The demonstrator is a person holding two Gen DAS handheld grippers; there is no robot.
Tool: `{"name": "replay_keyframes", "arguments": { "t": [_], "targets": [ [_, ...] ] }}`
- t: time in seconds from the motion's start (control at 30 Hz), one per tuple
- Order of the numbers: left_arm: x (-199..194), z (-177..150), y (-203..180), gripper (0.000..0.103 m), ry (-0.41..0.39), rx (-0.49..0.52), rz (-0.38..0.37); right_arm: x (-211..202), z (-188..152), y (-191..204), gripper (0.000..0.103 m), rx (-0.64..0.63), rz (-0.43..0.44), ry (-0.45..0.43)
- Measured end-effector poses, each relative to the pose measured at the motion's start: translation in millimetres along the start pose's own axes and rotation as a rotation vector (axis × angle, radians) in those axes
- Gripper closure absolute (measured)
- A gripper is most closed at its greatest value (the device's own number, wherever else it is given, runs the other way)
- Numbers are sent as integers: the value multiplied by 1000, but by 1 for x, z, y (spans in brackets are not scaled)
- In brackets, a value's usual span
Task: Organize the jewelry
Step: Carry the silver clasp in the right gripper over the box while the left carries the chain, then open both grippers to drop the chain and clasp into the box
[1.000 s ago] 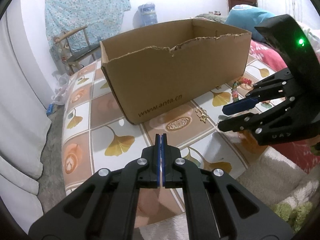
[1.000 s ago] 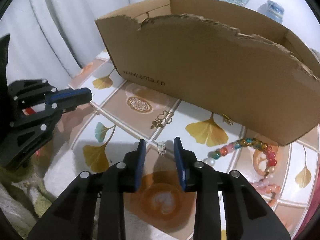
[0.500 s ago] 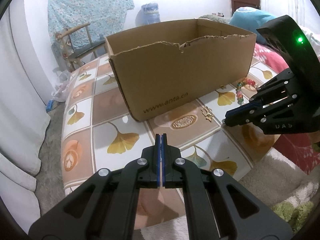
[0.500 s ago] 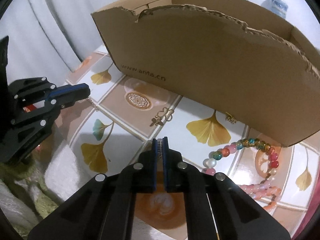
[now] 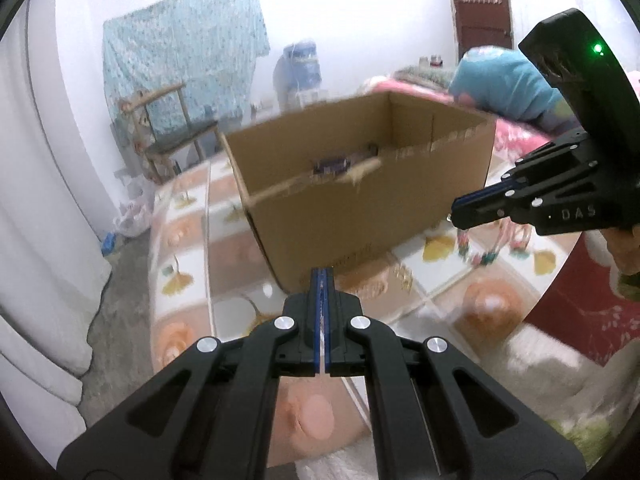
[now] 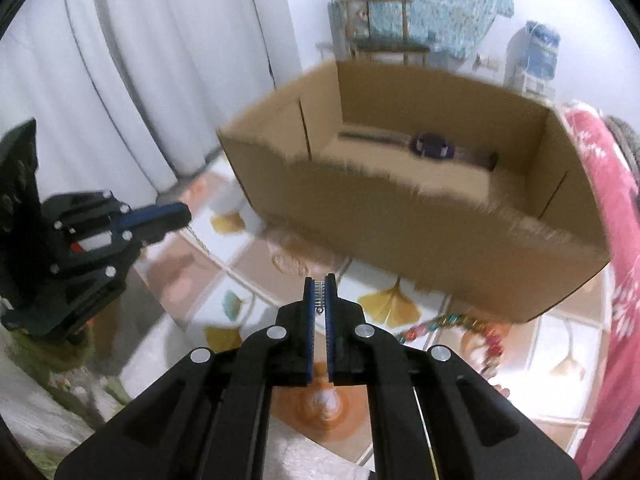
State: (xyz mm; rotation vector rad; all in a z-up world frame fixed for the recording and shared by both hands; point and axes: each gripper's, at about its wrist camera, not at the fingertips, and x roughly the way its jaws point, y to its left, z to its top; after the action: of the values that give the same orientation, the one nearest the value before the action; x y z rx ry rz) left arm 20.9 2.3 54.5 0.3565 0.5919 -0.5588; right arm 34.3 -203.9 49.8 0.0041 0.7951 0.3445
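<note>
1. Jewelry is spread in three places: a small silvery piece is pinched between the right gripper's fingertips, above the patterned cloth.
2. Left gripper is fully closed, with nothing visible between its pads.
3. Beaded strands lie on the cloth just beside the cardboard box.
4. Inside the box rests a dark purple item.

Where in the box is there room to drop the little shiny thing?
The cardboard box floor is mostly bare near its front wall and left end. A purple item sits by the back wall. Outside, the bead strands crowd the right front.
</note>
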Motion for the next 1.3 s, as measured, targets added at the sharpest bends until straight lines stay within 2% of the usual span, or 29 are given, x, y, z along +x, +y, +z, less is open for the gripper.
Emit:
{"name": "replay_keyframes", "arguments": {
  "t": [0.3,0.4,0.5,0.57,0.67,0.8,0.93,0.97,1.13,1.3],
  "targets": [
    [-42,62,7,102,-162,37,-36,-52,52,-16,98,-51,44,-182],
    [-39,88,10,102,-189,53,-56,-54,74,-34,98,-54,46,-196],
    [-20,112,14,102,-158,52,-96,-44,100,-57,98,-34,84,-155],
    [1,127,18,102,-111,42,-124,-30,113,-69,98,-22,99,-108],
    [54,143,24,102,31,29,-166,-2,130,-85,98,-10,113,-14],
    [122,146,38,102,245,-25,-229,41,140,-100,98,9,132,122],
    [174,140,45,102,423,-42,-273,84,145,-112,98,28,131,249],
    [184,138,46,102,456,-36,-248,96,146,-116,98,33,119,283],
    [208,132,44,102,545,-7,-209,130,149,-127,98,50,105,377],
    [215,131,40,99,569,-4,-206,146,148,-139,98,115,106,416]
  ]
}}
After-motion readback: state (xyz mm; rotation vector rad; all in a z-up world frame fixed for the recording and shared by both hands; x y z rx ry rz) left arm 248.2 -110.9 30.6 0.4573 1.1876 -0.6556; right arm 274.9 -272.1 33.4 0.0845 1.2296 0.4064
